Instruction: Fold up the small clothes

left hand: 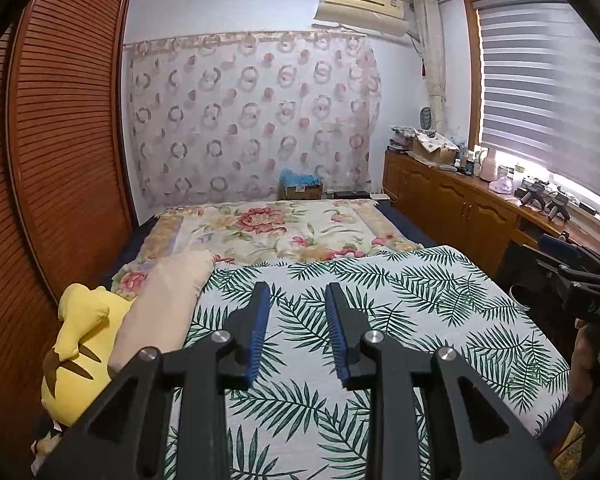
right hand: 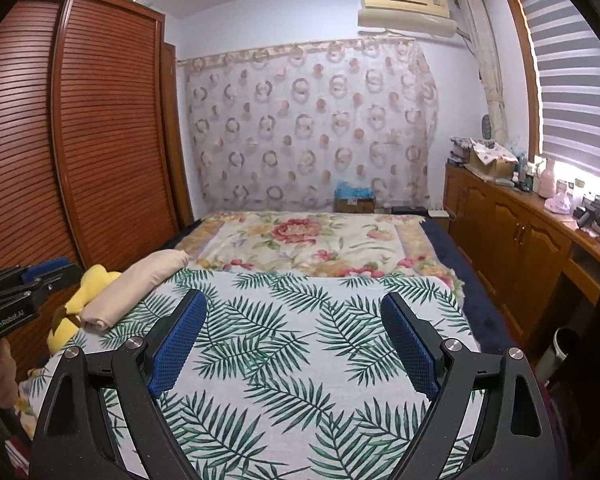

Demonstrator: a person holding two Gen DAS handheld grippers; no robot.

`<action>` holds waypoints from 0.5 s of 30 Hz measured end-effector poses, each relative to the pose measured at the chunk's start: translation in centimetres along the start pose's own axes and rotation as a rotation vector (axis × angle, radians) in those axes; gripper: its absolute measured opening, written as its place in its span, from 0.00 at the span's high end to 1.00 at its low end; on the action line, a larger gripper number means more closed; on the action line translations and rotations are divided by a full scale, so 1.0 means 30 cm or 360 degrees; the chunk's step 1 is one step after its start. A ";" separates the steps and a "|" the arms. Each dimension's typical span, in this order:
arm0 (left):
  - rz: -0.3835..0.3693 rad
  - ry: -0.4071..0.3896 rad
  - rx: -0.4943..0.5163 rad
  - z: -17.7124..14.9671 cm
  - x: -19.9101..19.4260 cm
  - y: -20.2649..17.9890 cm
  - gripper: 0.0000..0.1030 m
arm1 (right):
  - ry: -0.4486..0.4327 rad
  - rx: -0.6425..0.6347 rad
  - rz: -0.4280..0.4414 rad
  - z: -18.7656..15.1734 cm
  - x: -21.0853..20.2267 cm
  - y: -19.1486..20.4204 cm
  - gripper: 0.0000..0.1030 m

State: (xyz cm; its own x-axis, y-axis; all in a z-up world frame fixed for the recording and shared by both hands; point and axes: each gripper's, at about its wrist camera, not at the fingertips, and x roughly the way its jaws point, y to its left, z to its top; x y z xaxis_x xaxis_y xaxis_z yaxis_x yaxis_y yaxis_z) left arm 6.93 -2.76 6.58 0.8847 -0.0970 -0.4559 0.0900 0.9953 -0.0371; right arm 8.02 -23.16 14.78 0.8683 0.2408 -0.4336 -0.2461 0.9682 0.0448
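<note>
A folded beige garment (left hand: 168,300) (right hand: 136,288) lies at the left edge of the palm-leaf cloth (left hand: 400,300) (right hand: 300,340) that covers the near part of the bed. My left gripper (left hand: 297,288) hovers over this cloth, right of the garment, its blue pads a narrow gap apart with nothing between them. My right gripper (right hand: 294,296) stands wide open above the middle of the cloth, holding nothing. Each gripper also shows at the edge of the other's view: the right gripper (left hand: 560,256) and the left gripper (right hand: 32,276), both held in a person's hand.
A yellow plush toy (left hand: 80,340) (right hand: 88,288) sits against the garment's left side. Beyond the cloth lies a floral blanket (left hand: 280,228). A slatted wooden wardrobe (left hand: 60,140) runs along the left, and a cluttered low cabinet (left hand: 460,200) along the right under the window.
</note>
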 end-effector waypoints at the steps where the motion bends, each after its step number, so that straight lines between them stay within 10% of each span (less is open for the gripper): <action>1: 0.0001 -0.0001 0.0001 0.000 0.000 0.000 0.73 | 0.0000 -0.0003 -0.0001 0.000 -0.001 0.000 0.12; 15: 0.0013 0.0003 -0.0009 0.001 0.001 0.016 0.73 | 0.0005 0.0005 0.0000 -0.007 -0.010 -0.017 0.12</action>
State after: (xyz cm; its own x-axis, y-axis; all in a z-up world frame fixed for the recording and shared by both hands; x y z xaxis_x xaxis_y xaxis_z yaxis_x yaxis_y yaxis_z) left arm 7.00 -2.28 6.58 0.8847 -0.0888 -0.4577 0.0801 0.9960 -0.0384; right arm 7.79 -23.76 14.69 0.8670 0.2407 -0.4363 -0.2449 0.9684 0.0474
